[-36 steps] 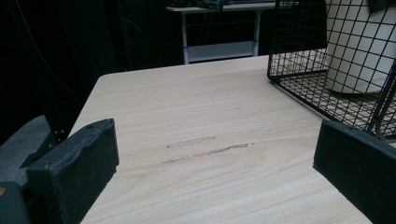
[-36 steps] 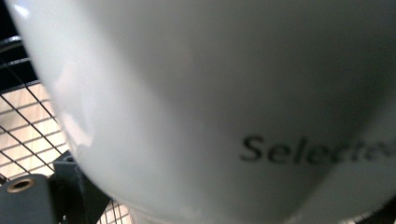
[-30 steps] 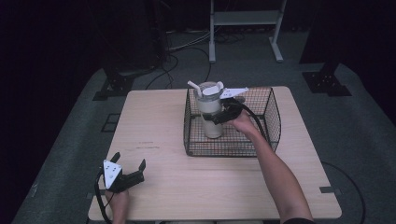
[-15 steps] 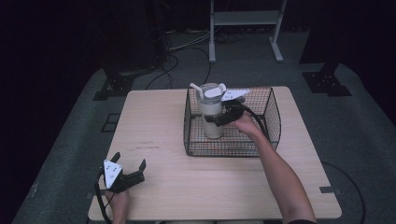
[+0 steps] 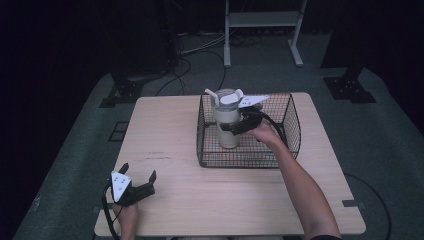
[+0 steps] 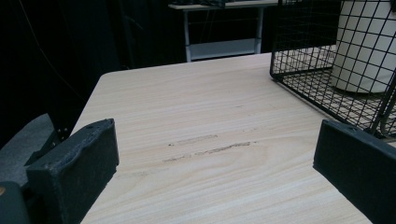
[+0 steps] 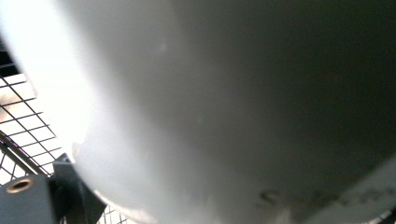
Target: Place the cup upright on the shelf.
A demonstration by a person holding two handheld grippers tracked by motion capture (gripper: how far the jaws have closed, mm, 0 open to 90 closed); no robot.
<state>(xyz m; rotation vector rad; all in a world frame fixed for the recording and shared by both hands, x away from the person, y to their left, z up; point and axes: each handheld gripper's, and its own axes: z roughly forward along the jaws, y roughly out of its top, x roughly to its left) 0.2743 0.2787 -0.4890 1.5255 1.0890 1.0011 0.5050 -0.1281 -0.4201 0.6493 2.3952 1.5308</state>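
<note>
Tumbler (image 5: 228, 121) gripped, basket (image 5: 290, 130), left tool (image 5: 137, 183) spread

A dark studio-style lab: black curtained surroundings, grey carpeted floor (image 5: 390, 145), loose black cables (image 5: 200, 55), and a pale wooden table (image 5: 165, 130).

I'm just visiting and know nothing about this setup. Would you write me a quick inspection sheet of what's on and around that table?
Surface: light wooden table, faint scuff marks near its left side.
Job's things: black wire basket on the table; cream tumbler with lid and straw stands upright inside it.
Clutter: nothing seen.
Grippers: left gripper rests near the table's front left corner, jaws apart, holding nothing. Right gripper reaches into the basket, jaws around the tumbler.
Cables: black cable trails from the left gripper; another loops from the right.
Surroundings: dark room, grey floor, loose floor cables, white metal frame behind.
</note>
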